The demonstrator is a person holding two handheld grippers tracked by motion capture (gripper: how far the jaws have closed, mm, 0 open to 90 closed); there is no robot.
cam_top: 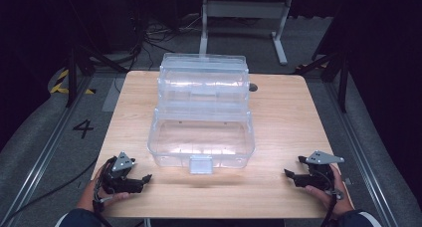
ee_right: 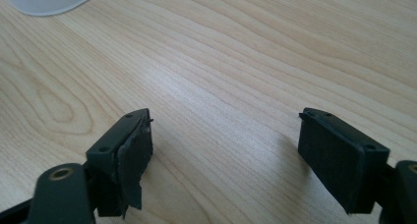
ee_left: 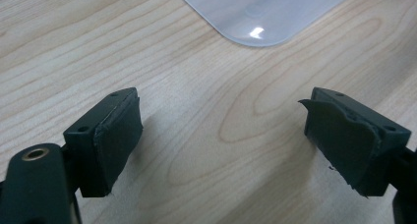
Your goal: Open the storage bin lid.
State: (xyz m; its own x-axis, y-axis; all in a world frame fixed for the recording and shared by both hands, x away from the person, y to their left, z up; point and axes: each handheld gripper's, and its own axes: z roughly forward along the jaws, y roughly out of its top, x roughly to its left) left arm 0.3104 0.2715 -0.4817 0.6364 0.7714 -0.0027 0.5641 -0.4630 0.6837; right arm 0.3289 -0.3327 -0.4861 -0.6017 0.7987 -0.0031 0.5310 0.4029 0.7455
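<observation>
Left gripper (cam_top: 145,178) at the table's (cam_top: 283,117) near left corner, jaws wide, gripping nothing. Right gripper (cam_top: 287,173) at near right, likewise wide and empty. Clear plastic box (cam_top: 201,137) sits mid-table between them, well apart from both.

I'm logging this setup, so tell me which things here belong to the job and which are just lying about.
Likely in the job:
clear plastic box, open, mid-table
left gripper, jaws open
right gripper, jaws open

Just around:
white frame legs
floor cables
floor marking "4"
</observation>
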